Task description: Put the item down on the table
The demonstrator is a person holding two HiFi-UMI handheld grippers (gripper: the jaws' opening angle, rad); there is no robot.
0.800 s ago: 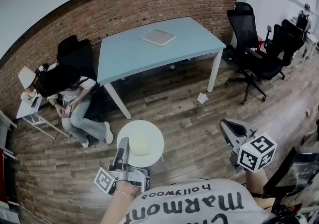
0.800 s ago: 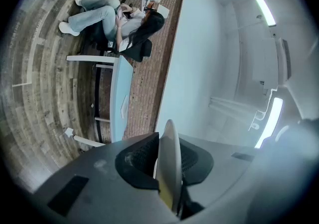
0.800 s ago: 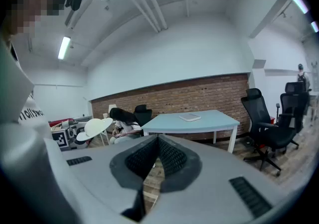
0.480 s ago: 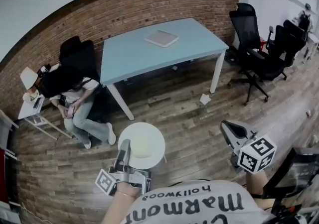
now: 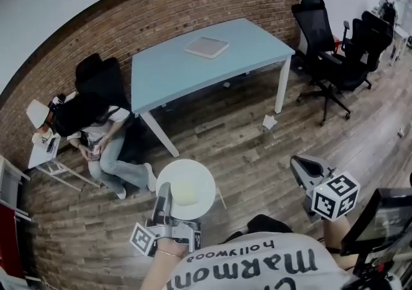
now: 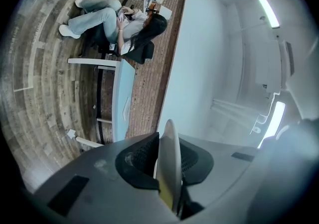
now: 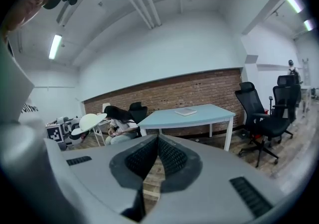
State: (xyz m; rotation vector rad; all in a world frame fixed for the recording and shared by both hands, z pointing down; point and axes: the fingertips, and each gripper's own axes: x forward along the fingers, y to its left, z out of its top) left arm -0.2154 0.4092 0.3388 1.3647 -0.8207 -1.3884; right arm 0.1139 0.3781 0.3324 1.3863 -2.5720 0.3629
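Left gripper (image 5: 165, 189) clamped on rim of white plate (image 5: 193, 182); plate held level in air above wood floor. Right gripper (image 5: 301, 166) jaws pressed together, empty. Light-blue surface (image 5: 180, 73) far, well apart from plate. Judgement: early stage, approach and set-down both left.

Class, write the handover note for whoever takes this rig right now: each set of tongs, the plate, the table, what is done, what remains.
Left tongs: shut on the rim of the white plate, held over the floor; a pale yellow block lies on it.
Right tongs: shut, empty.
Blue table: ahead across the floor, with a flat white tray on it.
Done: plate is in the grip.
Left: carry it to the table, set it down, release.
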